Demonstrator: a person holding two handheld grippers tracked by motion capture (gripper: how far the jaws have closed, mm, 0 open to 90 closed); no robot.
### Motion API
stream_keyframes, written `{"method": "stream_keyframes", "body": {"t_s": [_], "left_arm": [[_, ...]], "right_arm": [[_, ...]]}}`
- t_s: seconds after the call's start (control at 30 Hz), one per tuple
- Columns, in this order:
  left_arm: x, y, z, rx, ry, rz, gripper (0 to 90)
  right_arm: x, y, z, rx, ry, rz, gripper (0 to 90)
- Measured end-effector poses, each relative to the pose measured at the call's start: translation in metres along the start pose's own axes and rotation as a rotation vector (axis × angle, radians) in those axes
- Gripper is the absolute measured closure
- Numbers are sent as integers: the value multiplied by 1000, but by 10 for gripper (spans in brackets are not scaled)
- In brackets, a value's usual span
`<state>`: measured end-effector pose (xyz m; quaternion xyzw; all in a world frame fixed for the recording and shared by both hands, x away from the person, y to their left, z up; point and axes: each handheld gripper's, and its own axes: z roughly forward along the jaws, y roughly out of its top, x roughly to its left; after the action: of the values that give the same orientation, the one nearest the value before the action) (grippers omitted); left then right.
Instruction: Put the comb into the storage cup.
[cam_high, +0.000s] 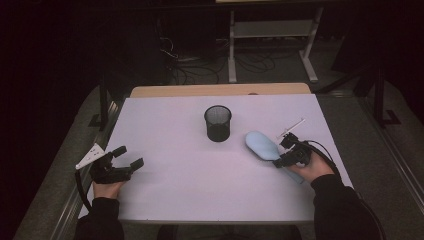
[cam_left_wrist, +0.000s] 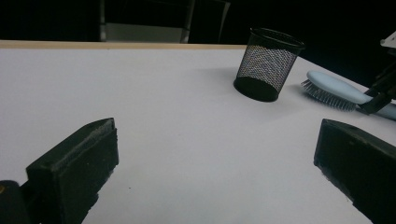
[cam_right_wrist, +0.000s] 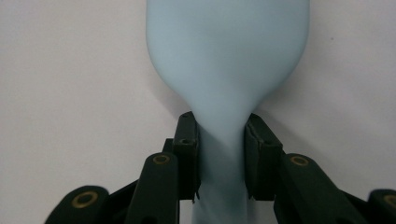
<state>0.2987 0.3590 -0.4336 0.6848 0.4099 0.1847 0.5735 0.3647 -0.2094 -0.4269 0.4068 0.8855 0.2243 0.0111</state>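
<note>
Writing: no brand, label or lettering can be read on the brush, the cup or either gripper.
Left gripper (cam_high: 123, 156): near the table's left front edge, jaws spread wide with nothing but bare tabletop between them.
Right gripper (cam_right_wrist: 221, 156): near the right front part of the table, jaws pressed onto the narrow neck of the hairbrush handle from both sides.
Hairbrush (cam_high: 263, 145): pale blue, lying bristles down on the white table (cam_high: 175, 190); head points toward the middle, just right of the cup.
Mesh cup (cam_high: 218, 123): black, upright, near the table's centre, apart from the brush.
Open room: broad bare surface between the two grippers and left of the cup.
Far edge: a wooden strip (cam_high: 220, 90) borders the table's back; beyond it, dark floor with cables.
</note>
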Motion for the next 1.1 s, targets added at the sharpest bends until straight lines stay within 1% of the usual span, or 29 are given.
{"method": "stream_keyframes", "body": {"t_s": [0.13,0.63,0.9,1.1], "left_arm": [[0,0,0,1,-1,0,0],[0,0,0,2,-2,0,0],[0,0,1,2,0,-2,0],[0,0,1,2,-1,-2,0]], "right_arm": [[-1,-2,0,-17,8,7,689],[1,-4,-4,-44,1,-16,690],[1,-4,-9,-65,-4,-26,690],[4,0,-16,-79,-9,-35,690]]}}
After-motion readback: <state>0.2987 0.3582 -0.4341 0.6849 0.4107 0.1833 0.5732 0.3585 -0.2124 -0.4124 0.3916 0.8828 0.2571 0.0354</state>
